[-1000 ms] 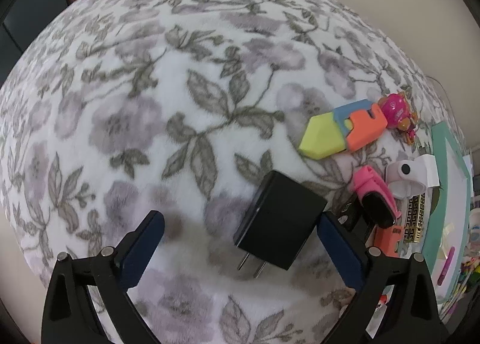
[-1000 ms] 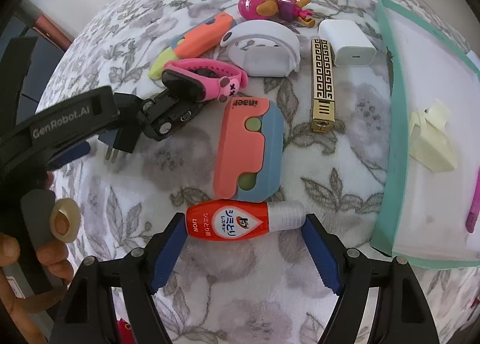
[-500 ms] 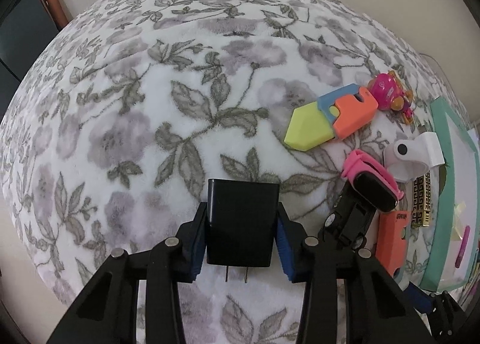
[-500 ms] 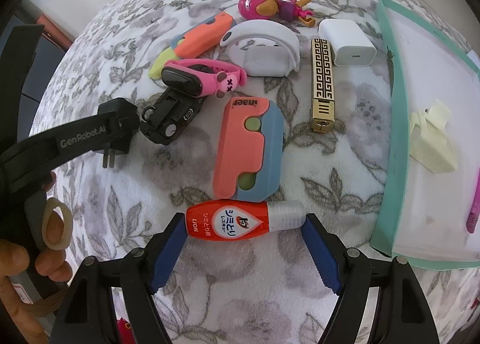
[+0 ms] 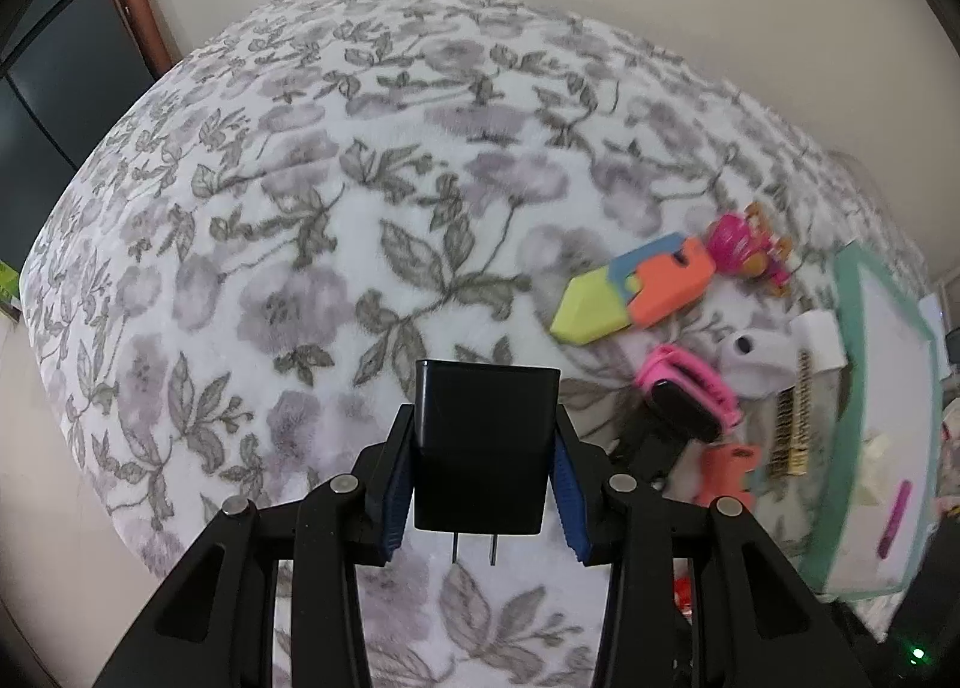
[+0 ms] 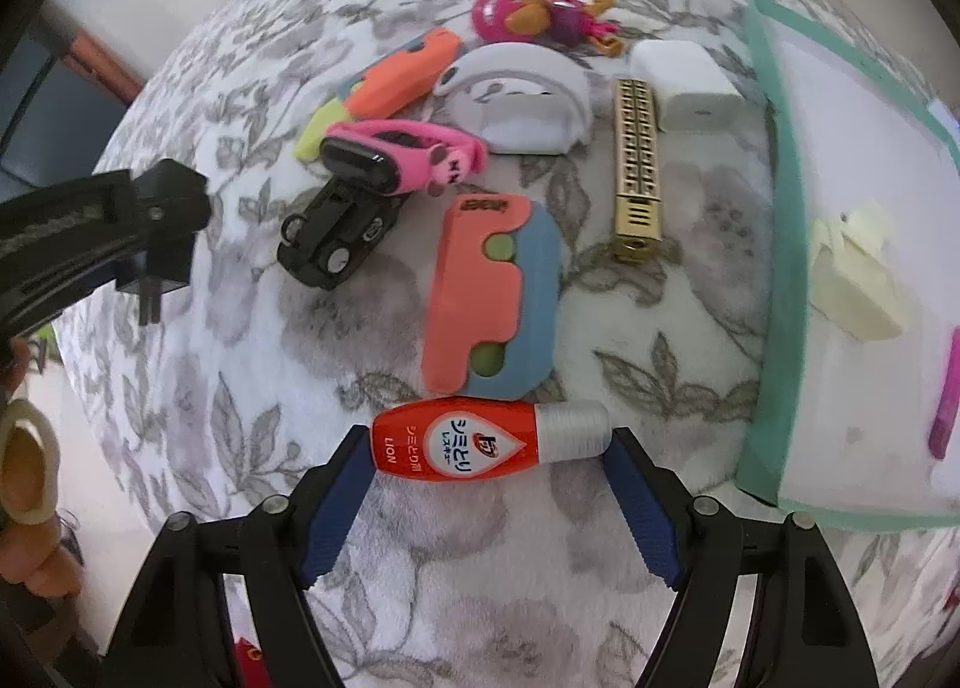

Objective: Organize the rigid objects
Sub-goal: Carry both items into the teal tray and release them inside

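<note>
We had the left gripper (image 5: 483, 457) clamped on the black plug adapter (image 5: 483, 441), its blue pads pressed to the adapter's two flat sides and the two metal prongs pointing back toward the camera. The adapter hung clear of the floral blanket (image 5: 288, 244); the right wrist view showed it at the left edge, above the cloth, prongs down.

Our right gripper (image 6: 489, 475) bracketed the red stain-remover bottle (image 6: 474, 442), which lay crosswise on the blanket with its silver cap to the right. The blue pads stood at the bottle's base and at its cap, touching or all but touching; we could not tell whether they pressed.

Just beyond the bottle lay an orange-and-blue case (image 6: 492, 292). Past that we saw a black toy car (image 6: 336, 235) with a pink watch (image 6: 402, 154) resting on it, a gold patterned lighter (image 6: 637, 166), a white curved piece (image 6: 522, 106), a white charger (image 6: 687, 79), an orange, blue and yellow toy knife (image 6: 390, 85) and a pink doll figure (image 6: 540, 16). A green-rimmed tray (image 6: 780, 244) sat at the right, holding a pale yellow clip (image 6: 858, 280) and a pink pen (image 6: 945, 406).
</note>
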`<state>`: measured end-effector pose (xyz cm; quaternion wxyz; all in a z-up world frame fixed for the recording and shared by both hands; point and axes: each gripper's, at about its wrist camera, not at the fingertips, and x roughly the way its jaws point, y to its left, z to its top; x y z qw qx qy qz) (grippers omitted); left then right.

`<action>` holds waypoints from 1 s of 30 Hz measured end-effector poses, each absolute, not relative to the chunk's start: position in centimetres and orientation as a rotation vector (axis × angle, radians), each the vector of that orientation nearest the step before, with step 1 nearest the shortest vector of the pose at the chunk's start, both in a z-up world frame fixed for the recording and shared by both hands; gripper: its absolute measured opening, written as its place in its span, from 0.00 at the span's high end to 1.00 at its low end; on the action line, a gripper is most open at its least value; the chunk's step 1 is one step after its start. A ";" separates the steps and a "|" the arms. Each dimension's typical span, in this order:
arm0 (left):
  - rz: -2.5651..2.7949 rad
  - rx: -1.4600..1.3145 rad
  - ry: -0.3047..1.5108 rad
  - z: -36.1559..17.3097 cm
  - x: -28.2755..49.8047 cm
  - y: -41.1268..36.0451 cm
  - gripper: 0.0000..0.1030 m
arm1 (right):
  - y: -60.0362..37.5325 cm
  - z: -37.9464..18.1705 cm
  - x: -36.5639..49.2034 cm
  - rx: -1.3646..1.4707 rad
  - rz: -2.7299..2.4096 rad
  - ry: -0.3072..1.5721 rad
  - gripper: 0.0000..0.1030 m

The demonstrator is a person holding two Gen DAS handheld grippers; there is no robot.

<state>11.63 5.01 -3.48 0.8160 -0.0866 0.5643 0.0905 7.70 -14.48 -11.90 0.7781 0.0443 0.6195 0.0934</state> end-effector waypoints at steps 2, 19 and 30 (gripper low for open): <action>0.188 -0.193 1.195 -2.9 11.7 4.7 0.59 | -15.3 -12.0 7.9 0.131 0.196 1.344 0.23; 0.009 -0.141 1.007 7.0 11.9 -5.2 0.59 | -24.9 -3.1 6.2 0.304 -0.088 0.978 0.23; -0.167 -0.054 1.032 5.8 11.6 -16.1 0.59 | -34.7 -3.2 4.5 0.403 -0.391 0.921 0.22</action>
